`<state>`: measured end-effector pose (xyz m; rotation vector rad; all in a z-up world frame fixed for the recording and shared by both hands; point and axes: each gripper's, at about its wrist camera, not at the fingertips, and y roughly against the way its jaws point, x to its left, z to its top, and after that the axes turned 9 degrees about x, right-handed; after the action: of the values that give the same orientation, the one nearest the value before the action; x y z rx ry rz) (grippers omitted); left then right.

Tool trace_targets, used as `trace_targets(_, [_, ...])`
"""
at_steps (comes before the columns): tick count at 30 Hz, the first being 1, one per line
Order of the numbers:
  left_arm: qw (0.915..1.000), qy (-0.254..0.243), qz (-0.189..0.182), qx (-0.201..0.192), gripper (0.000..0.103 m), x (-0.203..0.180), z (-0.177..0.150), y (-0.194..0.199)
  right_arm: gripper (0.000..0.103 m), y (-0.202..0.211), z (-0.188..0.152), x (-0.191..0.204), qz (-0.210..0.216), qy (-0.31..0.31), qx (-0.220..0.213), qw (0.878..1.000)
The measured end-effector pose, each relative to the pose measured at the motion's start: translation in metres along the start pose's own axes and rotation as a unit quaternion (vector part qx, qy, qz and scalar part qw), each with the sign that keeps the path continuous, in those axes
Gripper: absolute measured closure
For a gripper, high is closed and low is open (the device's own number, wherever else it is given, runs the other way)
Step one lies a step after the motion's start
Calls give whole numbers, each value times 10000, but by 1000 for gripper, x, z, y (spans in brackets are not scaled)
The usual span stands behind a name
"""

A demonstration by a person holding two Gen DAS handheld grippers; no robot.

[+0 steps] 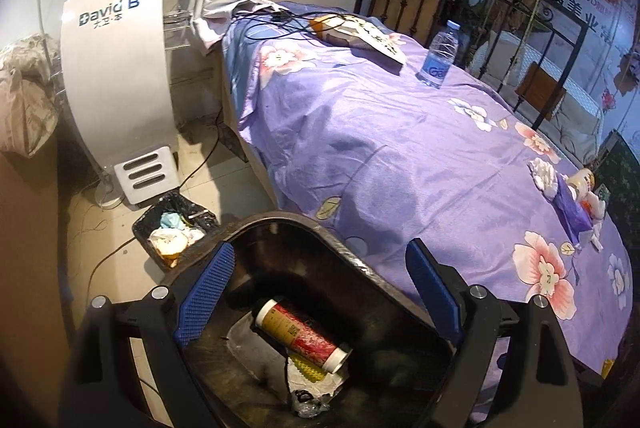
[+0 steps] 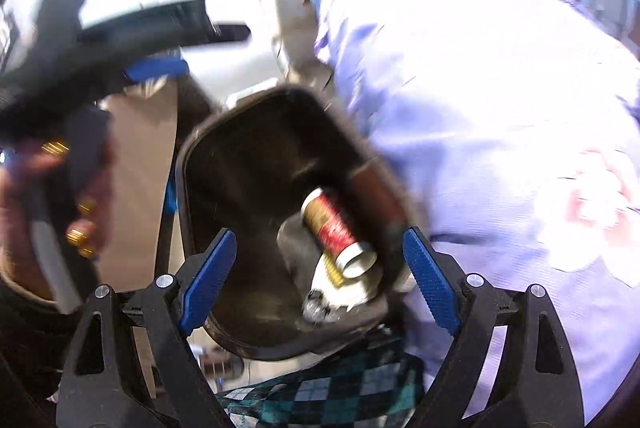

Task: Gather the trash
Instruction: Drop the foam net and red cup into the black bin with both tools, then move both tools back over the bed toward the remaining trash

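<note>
With both claws, left (image 1: 316, 292) and right (image 2: 316, 280), spread wide and empty over the bin (image 1: 276, 224) where the can (image 1: 302, 336) lies, I should next reach for the tissues (image 1: 546, 175) on the bed (image 1: 400, 147).

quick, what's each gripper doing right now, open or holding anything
Left gripper: open, nothing held, above the dark bin.
Right gripper: open, nothing held, above the same bin, which has a red can in it.

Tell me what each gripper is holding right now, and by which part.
Nothing is held. The left gripper and the right gripper both stand open above the dark bin, with the red bottle lying loose inside it.
</note>
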<state>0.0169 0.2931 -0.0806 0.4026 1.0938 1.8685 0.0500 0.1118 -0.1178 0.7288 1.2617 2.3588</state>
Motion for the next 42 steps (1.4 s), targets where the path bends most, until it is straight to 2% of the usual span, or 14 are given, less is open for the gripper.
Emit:
trace_targets(5, [9977, -587, -340, 68, 17, -54, -2, -7, 18, 49, -26, -32, -122, -545, -631, 9964])
trace_targets(9, [9906, -1179, -680, 157, 17, -103, -9, -12, 18, 90, -53, -67, -312, -1033, -1022, 9889])
trace_targets(13, [9769, -1805, -1094, 320, 17, -155, -20, -17, 18, 134, -76, -103, -500, -1459, -1240, 9802])
trace_targets(17, [9607, -2250, -1534, 529, 17, -206, -23, -24, 18, 167, -97, -140, -920, -1760, -1326, 9711])
trace_targets(22, [9437, -2541, -1970, 775, 17, -266, -19, -38, 18, 191, -118, -190, -1360, -2109, -1341, 9587])
trace_targets(26, [9340, -2552, -2275, 1036, 17, -313, -9, -54, 18, 202, -129, -223, -1642, -2333, -1330, 9492])
trace_targets(32, [9296, -2489, -2347, 1373, 17, -376, 4, -92, 18, 211, -140, -247, -1836, -2478, -1292, 9424])
trace_targets(37, [9406, -2182, -2132, 1492, 17, -406, 20, -131, 18, 216, -143, -263, -1975, -2470, -1222, 9408])
trace_targets(39, [9424, -2003, -2119, 1637, 18, -413, 26, -148, 18, 217, -143, -267, -2042, -2463, -1202, 9398])
trace_targets(42, [9463, -1796, -1993, 1801, 26, -417, 31, -170, 18, 216, -141, -280, -2115, -2485, -1146, 9383])
